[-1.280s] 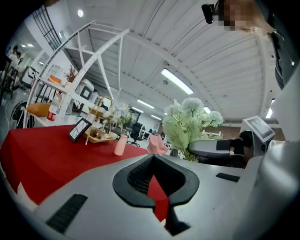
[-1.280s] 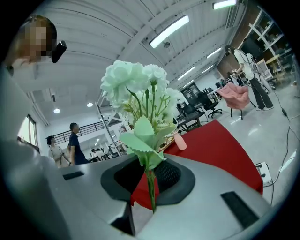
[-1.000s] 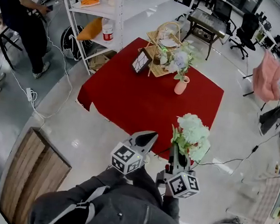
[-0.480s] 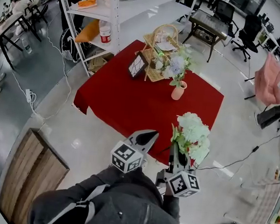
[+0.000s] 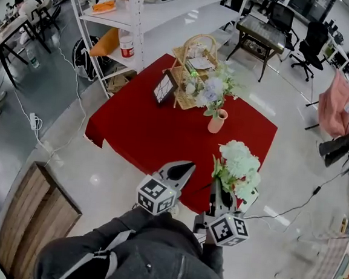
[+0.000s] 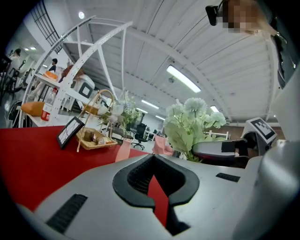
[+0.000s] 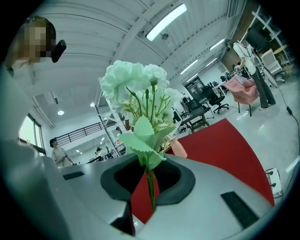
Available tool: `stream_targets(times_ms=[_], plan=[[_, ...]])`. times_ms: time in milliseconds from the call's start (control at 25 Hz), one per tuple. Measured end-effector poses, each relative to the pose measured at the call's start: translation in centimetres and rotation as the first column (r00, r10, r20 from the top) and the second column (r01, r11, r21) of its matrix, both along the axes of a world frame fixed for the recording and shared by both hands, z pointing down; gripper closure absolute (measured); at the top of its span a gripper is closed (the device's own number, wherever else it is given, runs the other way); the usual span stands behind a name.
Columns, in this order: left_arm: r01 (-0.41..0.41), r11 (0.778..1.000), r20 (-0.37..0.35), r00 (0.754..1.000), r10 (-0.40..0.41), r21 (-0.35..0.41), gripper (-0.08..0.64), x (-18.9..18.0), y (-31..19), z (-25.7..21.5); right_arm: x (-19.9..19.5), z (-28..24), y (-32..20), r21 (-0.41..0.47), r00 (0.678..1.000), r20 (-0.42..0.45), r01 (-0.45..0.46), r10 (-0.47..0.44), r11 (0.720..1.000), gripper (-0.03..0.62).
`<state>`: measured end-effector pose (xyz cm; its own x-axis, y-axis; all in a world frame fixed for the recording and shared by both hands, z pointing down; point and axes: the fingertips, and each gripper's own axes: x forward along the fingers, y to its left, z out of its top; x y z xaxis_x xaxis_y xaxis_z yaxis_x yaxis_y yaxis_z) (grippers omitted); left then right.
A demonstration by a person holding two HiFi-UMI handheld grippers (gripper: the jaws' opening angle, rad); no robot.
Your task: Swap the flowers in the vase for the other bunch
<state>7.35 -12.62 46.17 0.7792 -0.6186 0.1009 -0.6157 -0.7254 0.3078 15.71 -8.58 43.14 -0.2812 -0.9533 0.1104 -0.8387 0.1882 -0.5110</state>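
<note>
A small pink ceramic vase (image 5: 217, 121) stands upright on the red-clothed square table (image 5: 151, 131) and holds a bunch of pale lilac and white flowers with green leaves (image 5: 210, 90). Just behind it is a handled woven wicker basket (image 5: 179, 75) holding small items I cannot make out. A dark-framed picture (image 5: 162, 88) leans beside the basket. The right gripper (image 5: 220, 188) is clamped narrowly on the thin green stems of the other bunch of pale green-white artificial flowers (image 5: 240, 166). That bunch is upright at the table's near edge, well apart from the vase. The left gripper (image 5: 187, 167) has its jaws closed together with nothing between them.
</note>
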Motion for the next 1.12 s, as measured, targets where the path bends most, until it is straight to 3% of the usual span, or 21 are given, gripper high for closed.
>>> stream_targets(times_ms=[400, 1120], plan=[[0.032, 0.999, 0.009, 0.999, -0.032, 0.001, 0.551, 0.6, -2.8, 1.0, 1.7, 1.5, -2.2, -0.009, 0.999, 0.046, 0.002, -0.002, 1.000, 0.534], [0.073, 0.997, 0.004, 0.997, -0.073, -0.002, 0.551, -0.7, -1.7, 0.6, 0.7, 1.8, -1.5, -0.023, 0.996, 0.083, 0.041, -0.039, 0.999, 0.534]])
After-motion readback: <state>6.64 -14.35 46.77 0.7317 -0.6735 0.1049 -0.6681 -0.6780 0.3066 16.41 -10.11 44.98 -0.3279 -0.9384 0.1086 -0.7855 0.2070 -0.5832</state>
